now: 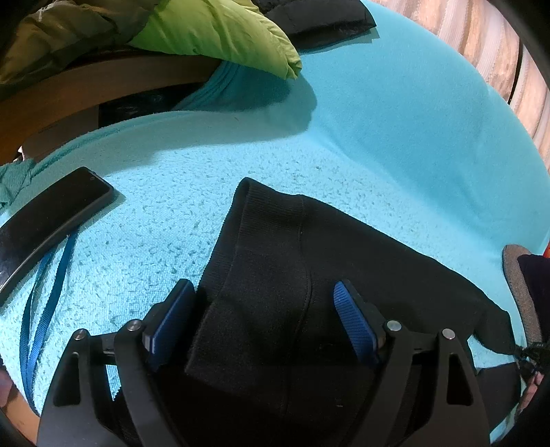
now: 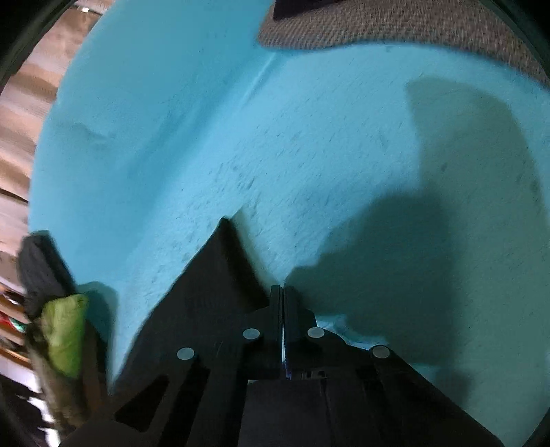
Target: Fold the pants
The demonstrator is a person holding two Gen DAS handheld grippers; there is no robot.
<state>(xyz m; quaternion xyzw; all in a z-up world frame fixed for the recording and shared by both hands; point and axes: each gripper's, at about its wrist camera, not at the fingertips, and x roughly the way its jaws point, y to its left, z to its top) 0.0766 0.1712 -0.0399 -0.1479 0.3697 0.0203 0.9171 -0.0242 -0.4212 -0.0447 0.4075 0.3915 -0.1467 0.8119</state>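
Observation:
The black pants [image 1: 275, 240] lie on a turquoise blanket [image 1: 378, 120], ribbed waistband toward the far end. In the left wrist view my left gripper [image 1: 263, 287] hangs open over them. A bunched fold of the fabric sits between its blue pads [image 1: 354, 323], and the right-hand pad stands clear of it. In the right wrist view my right gripper [image 2: 282, 290] is shut, fingers together with only a thin slit between them. A pointed corner of the black pants [image 2: 213, 275] lies just left of its tips. I cannot see any fabric between its pads.
A black phone [image 1: 51, 213] with a blue strap [image 1: 51, 292] lies at the left on the blanket. A green padded garment [image 1: 223, 34] and a dark garment [image 1: 319, 17] sit at the far edge. A grey woven thing [image 2: 395, 24] lies ahead of the right gripper.

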